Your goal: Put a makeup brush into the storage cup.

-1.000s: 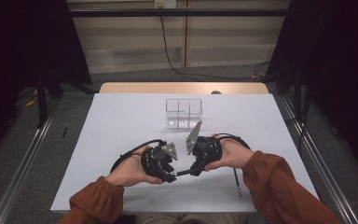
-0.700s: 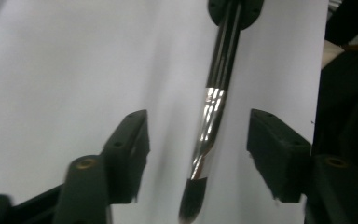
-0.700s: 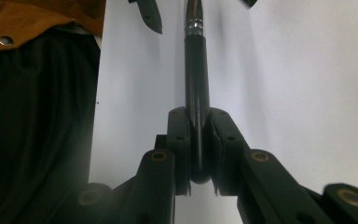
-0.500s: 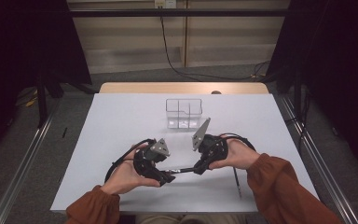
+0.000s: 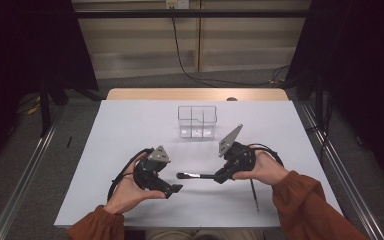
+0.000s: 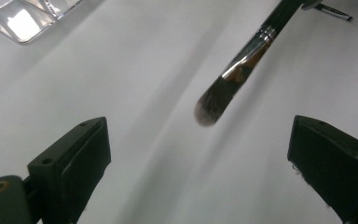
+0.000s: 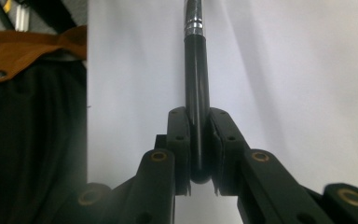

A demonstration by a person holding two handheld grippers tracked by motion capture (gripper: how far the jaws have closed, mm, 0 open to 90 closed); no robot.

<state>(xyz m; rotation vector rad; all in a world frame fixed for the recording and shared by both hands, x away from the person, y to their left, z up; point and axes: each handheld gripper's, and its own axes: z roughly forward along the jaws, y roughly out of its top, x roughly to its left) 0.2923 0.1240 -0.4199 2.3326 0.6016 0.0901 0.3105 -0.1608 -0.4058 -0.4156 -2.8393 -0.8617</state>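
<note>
Brush (image 5: 196,175) feels light, stiff and slick; my right hand-held gripper (image 5: 222,176) pinches its handle end, while the left hand-held gripper (image 5: 176,189), jaws just opened, stands spread and empty.

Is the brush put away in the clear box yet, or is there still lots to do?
Not yet. The right gripper is clamped on the handle of the makeup brush, holding it level above the table. The left gripper has just opened its jaws, and the bristles are in front of them, untouched. The clear box waits farther back. A second brush lies by the right hand, probably left to do.
</note>
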